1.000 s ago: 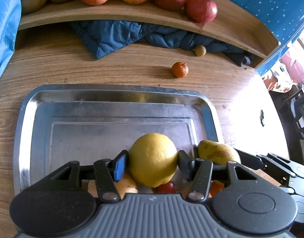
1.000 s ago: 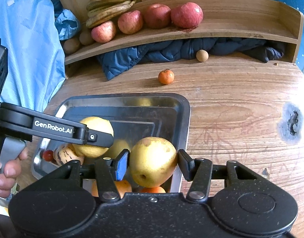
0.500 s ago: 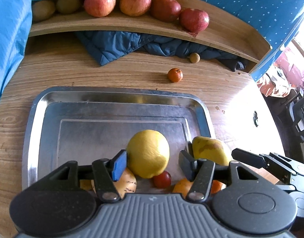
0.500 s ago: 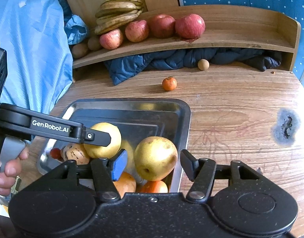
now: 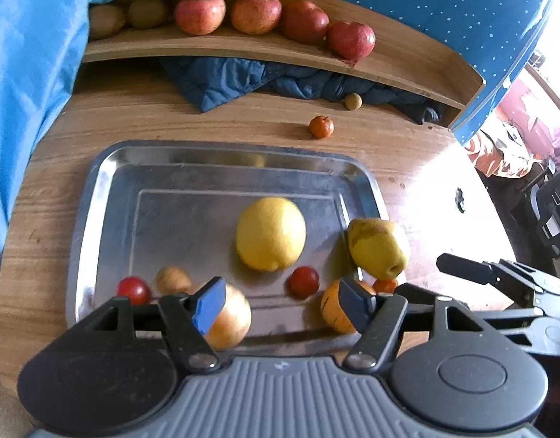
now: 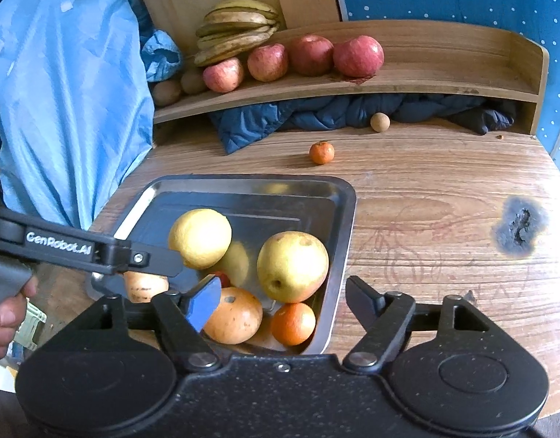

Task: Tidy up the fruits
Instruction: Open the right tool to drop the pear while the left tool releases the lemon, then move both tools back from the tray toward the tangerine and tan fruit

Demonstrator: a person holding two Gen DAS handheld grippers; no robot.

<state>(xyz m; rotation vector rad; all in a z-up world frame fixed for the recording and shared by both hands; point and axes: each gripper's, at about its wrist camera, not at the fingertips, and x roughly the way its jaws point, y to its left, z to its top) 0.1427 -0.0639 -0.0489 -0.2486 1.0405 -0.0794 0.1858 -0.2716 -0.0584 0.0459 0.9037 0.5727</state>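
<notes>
Both released: left gripper [image 5: 280, 304] jaws opening, nothing between, lemon [image 5: 270, 233] mid-tray [image 5: 97, 197]; right gripper [image 6: 283, 301] jaws opening off the pear [image 6: 292, 264], which sits against the tray's right wall.

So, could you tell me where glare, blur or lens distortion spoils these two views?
Left wrist view: window light washes the table white at right; the shelf bows from the fisheye; the left gripper pads look slightly smeared. Right wrist view: evenly lit, the tray rim only dimly reflective, the same barrel curve on the shelf, corners vignetted black.
</notes>
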